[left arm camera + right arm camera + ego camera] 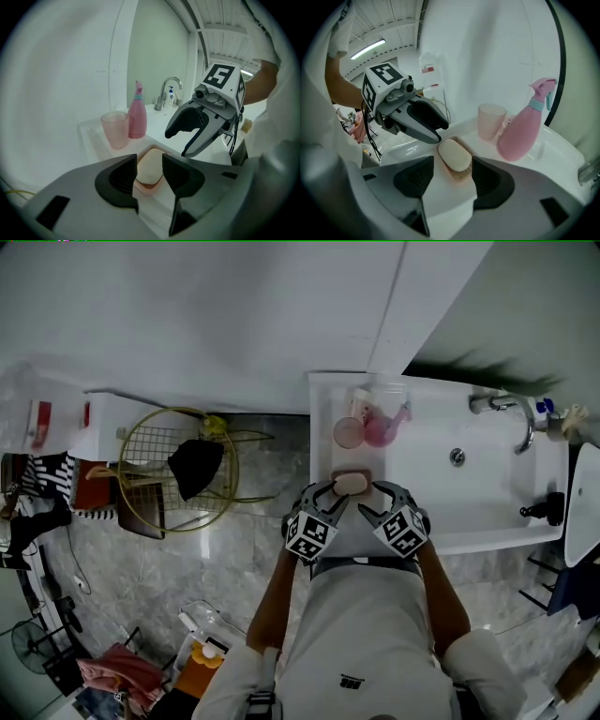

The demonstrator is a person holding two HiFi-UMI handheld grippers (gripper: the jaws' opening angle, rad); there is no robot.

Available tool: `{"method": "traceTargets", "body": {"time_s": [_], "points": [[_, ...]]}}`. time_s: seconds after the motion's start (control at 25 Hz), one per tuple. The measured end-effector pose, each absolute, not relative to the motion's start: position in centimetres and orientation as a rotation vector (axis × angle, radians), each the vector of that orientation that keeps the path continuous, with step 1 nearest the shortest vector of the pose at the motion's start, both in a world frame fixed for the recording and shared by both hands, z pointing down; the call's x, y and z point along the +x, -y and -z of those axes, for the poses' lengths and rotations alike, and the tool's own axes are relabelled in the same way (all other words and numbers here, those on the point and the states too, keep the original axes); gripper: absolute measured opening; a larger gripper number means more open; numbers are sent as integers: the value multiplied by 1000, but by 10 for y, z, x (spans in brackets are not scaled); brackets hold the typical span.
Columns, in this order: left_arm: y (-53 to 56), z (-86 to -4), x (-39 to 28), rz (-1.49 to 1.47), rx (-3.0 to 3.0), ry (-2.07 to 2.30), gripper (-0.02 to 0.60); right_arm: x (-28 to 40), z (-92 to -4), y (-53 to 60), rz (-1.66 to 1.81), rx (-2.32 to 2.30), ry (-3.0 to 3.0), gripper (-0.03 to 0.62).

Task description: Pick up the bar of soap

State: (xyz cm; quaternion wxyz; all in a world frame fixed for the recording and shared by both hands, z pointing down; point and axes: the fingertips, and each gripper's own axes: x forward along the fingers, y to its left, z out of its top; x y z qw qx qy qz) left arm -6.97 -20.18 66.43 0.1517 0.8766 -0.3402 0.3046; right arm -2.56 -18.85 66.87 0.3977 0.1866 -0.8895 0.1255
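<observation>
Jaws on my left gripper [149,165] and right gripper [452,165] stood apart, holding nothing. Just ahead of both, the bar of soap [350,484] lay on its dish [461,176] on the sink [487,521] ledge. Gripping and lifting remained undone.

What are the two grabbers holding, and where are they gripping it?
Nothing. The jaws of the left gripper and right gripper stand apart; the bar of soap lies on its dish.
</observation>
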Motion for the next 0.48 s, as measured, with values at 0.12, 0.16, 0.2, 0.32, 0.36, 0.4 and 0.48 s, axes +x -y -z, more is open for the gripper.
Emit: {"method": "traceTargets", "body": {"time_s": [0.12, 0.16, 0.2, 0.32, 0.36, 0.4, 0.48], "points": [[203, -672, -67, -926, 2528, 934, 181, -30, -676, 192, -306, 447, 2247, 258], [202, -675, -66, -944, 2532, 918, 186, -31, -678, 192, -300, 440, 2244, 261], [202, -678, -66, -960, 2535, 903, 190, -32, -681, 193, -294, 434, 2239, 264], [203, -685, -64, -994, 2540, 869, 203, -33, -690, 195, -268, 414, 2213, 276], [203, -687, -63, -1006, 2543, 860, 209, -34, -692, 195, -258, 406, 2205, 279], [203, -688, -63, -1020, 2546, 850, 216, -35, -695, 194, -249, 399, 2200, 282], [202, -692, -62, -1044, 2553, 827, 230, -36, -700, 193, -234, 384, 2189, 287]]}}
